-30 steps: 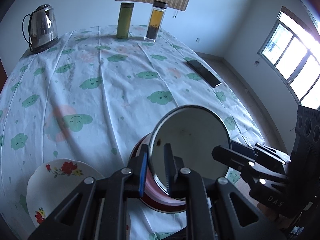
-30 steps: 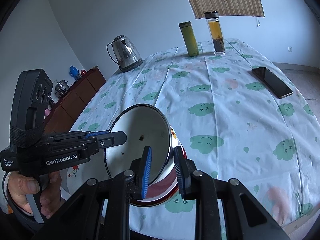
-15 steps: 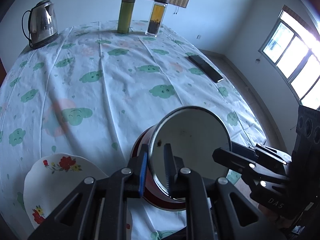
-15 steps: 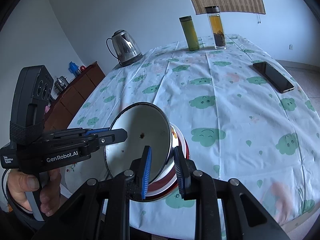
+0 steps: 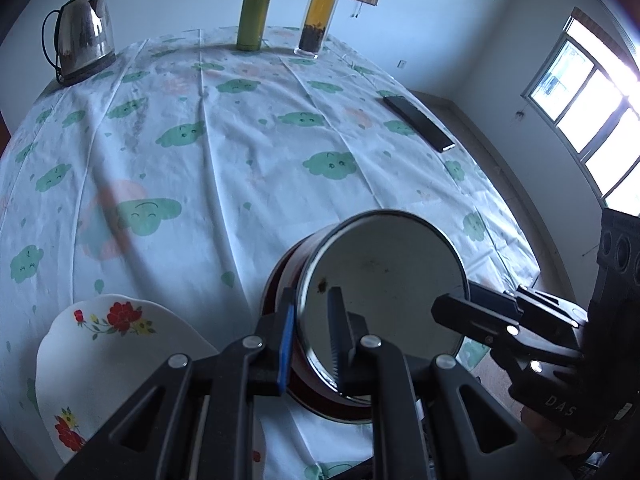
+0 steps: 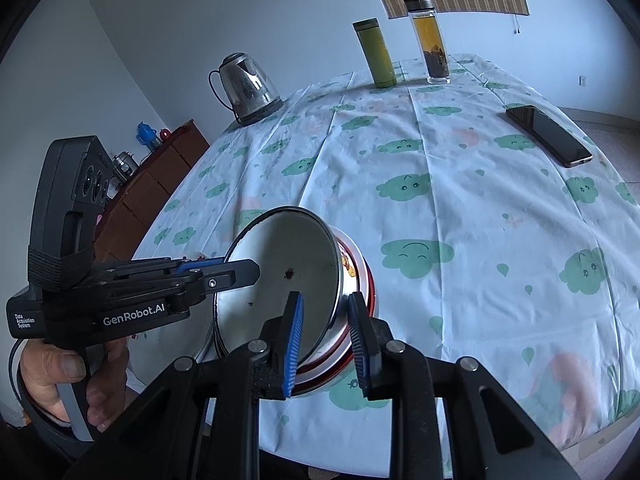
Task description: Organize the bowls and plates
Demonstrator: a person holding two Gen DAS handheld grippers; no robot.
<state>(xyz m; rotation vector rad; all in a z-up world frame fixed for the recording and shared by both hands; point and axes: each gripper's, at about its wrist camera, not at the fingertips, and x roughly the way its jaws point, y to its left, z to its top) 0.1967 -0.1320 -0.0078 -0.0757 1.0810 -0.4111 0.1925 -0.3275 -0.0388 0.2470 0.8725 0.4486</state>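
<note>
White enamel bowl (image 5: 384, 292) held tilted above the table (image 5: 240, 168) edge, nested in a red-rimmed bowl (image 6: 362, 280); left gripper (image 5: 312, 336) and right gripper (image 6: 326, 336) each pinching opposite rims, presumably sharing the load. Flowered plate (image 5: 100, 352) lying just beside, likely the stacking base.

Cool, dim daylight fills both views. The window (image 5: 588, 112) blows out white at right. Fisheye bending curves the tablecloth (image 5: 240, 152), corners vignette black, and near gripper bodies look soft.

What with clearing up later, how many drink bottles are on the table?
2, upright at the far table edge: a green flask and, right of it, a clear tea bottle. The bowl may hide more.
</note>
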